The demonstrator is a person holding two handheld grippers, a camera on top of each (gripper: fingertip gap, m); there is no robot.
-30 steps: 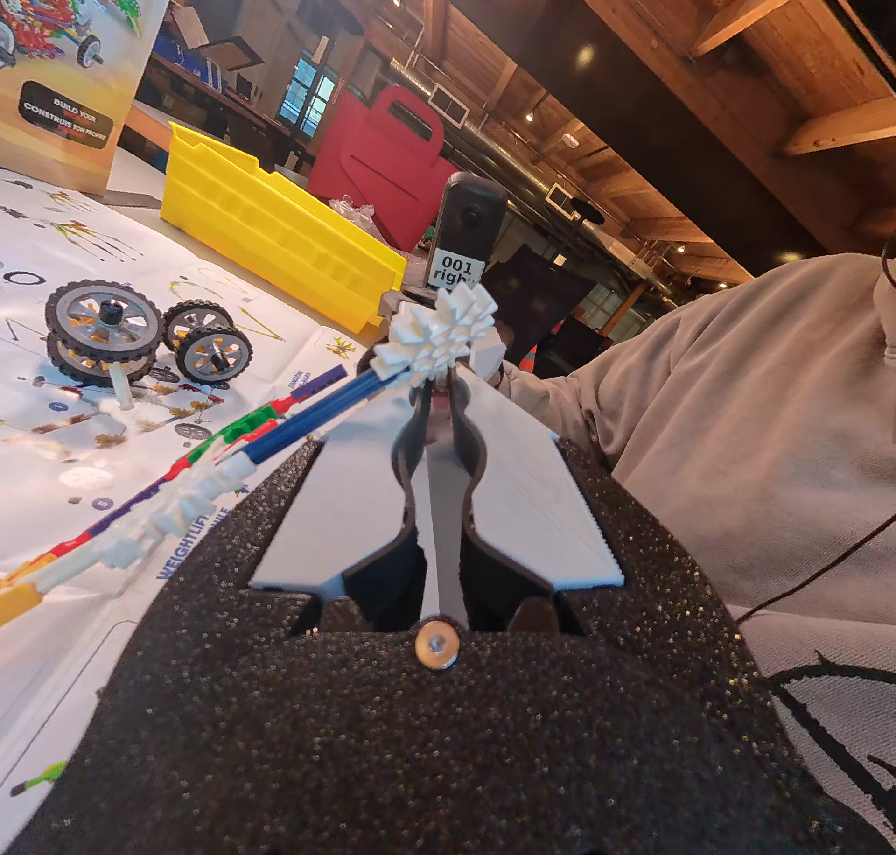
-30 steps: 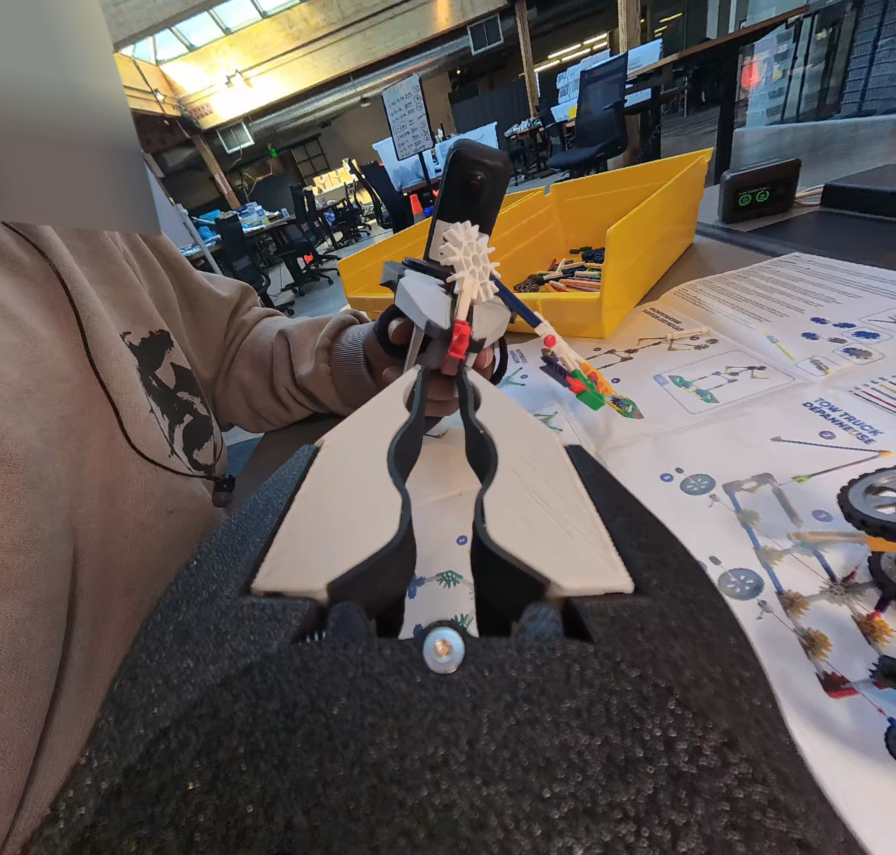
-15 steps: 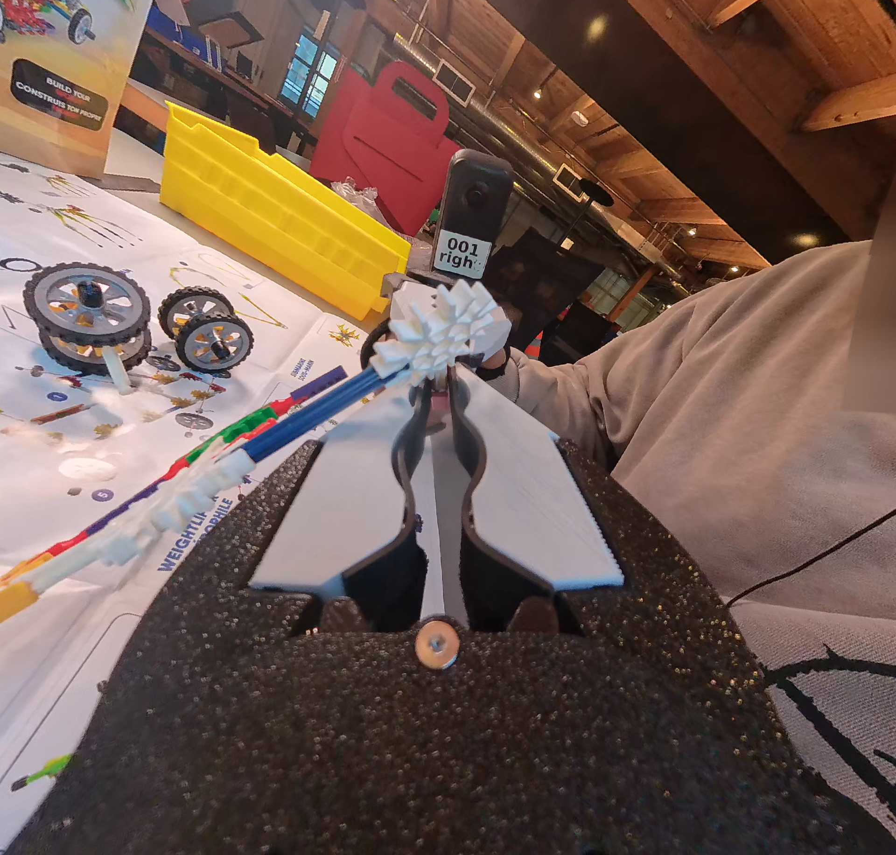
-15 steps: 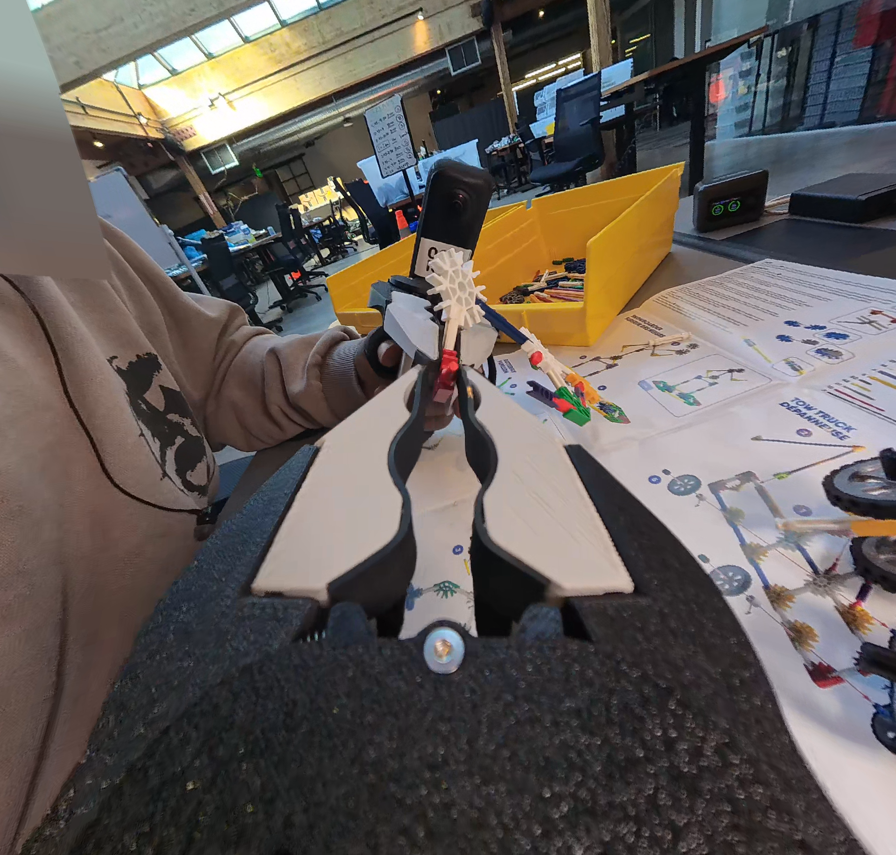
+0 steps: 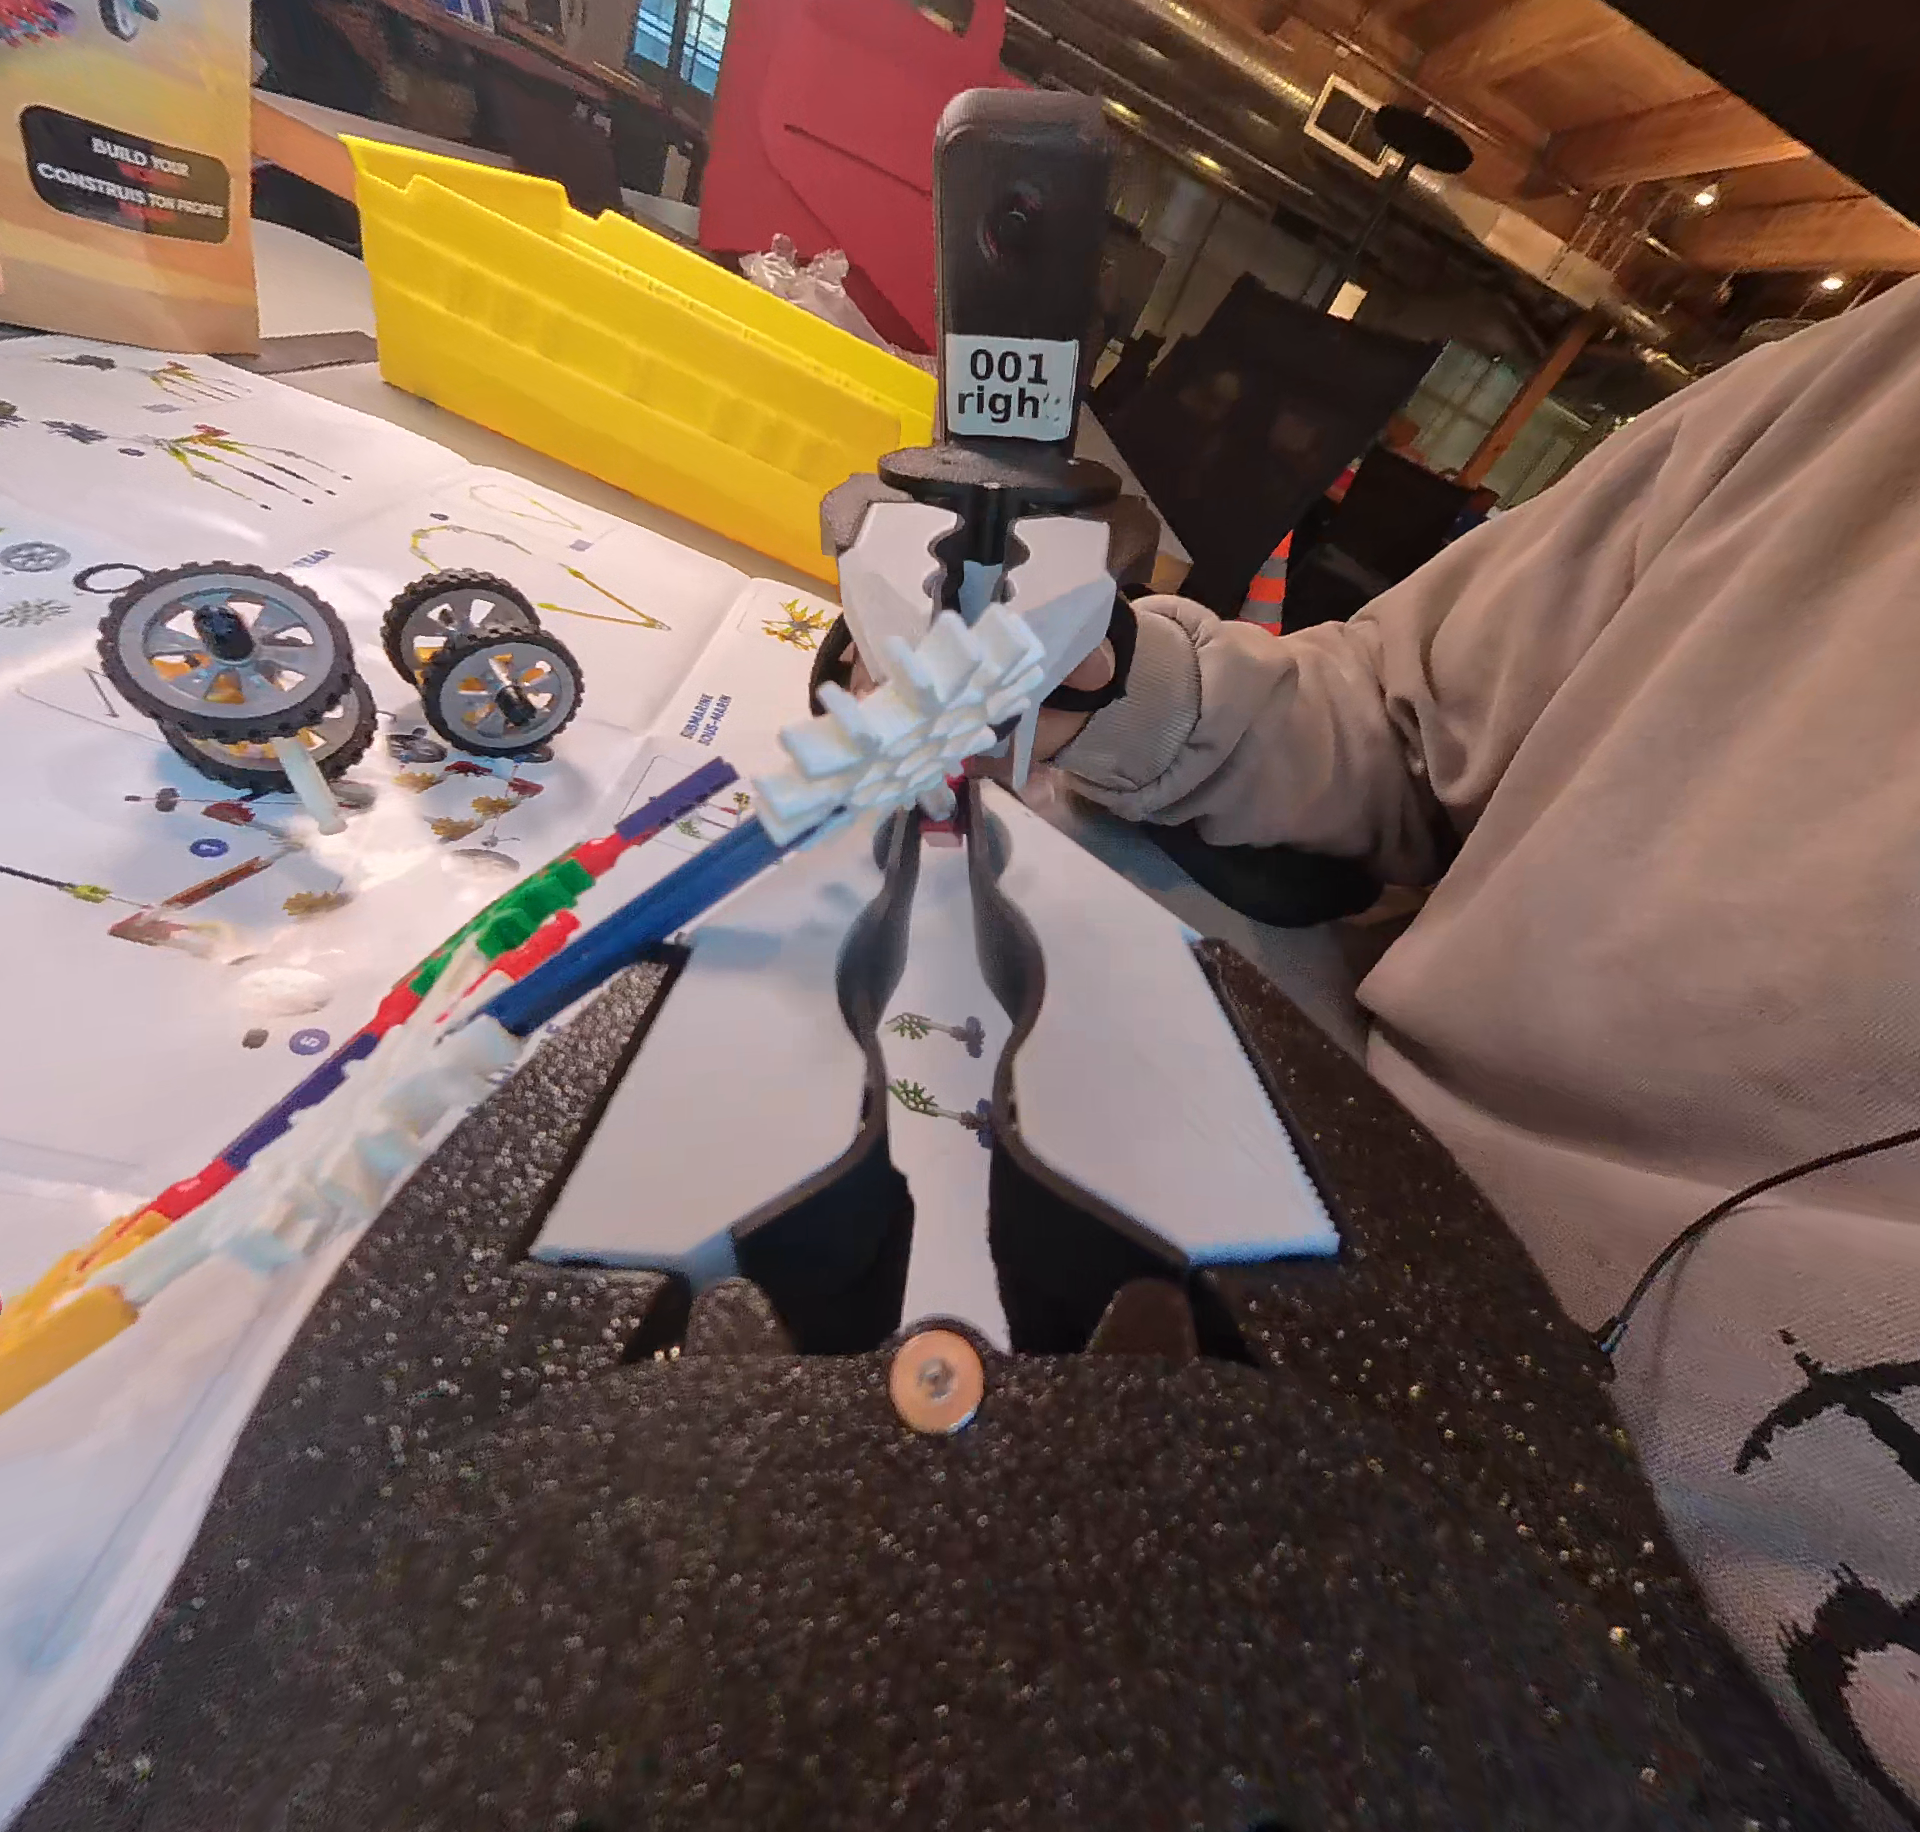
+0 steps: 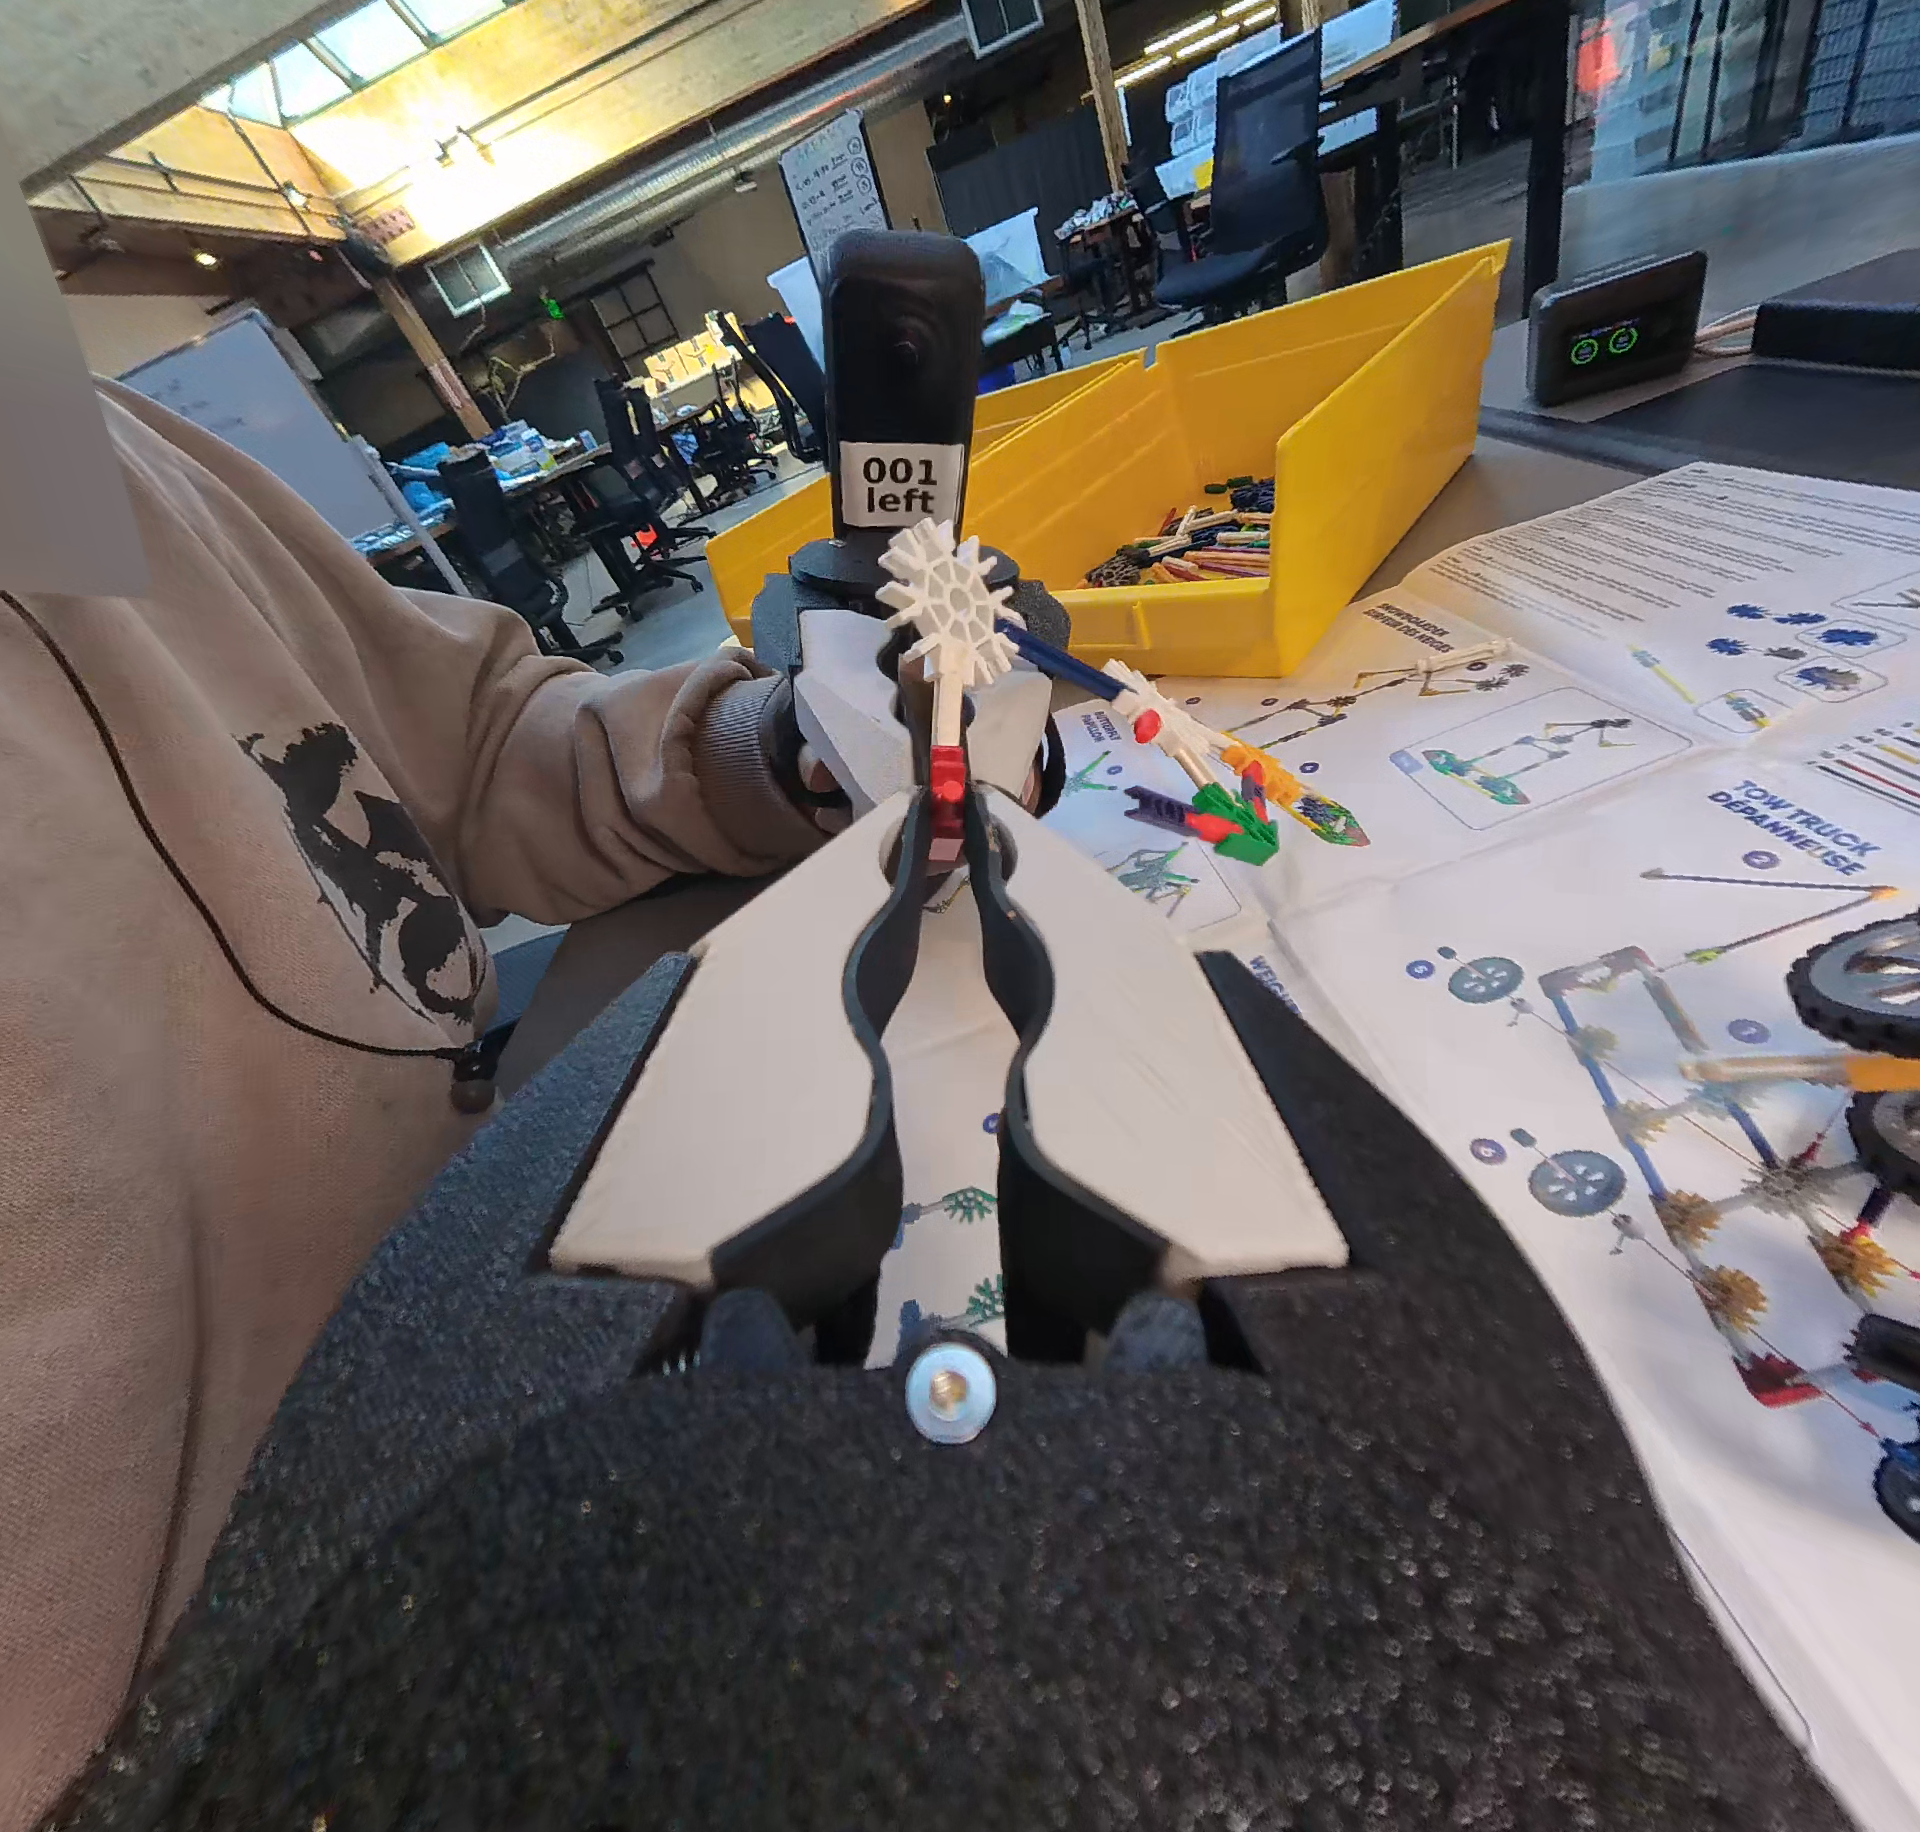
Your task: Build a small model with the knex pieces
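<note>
While the two face tip to tip, left claw is pinched shut at the base of the white hub, blue rod trailing left, and right claw is clamped on a red clip rodded into that hub.

Two hand-held grippers, one yellow bin, four wheels.

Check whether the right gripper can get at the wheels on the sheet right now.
Probably not yet: the right gripper is shut on a red connector. Otherwise nothing stands between it and the wheels.
</note>
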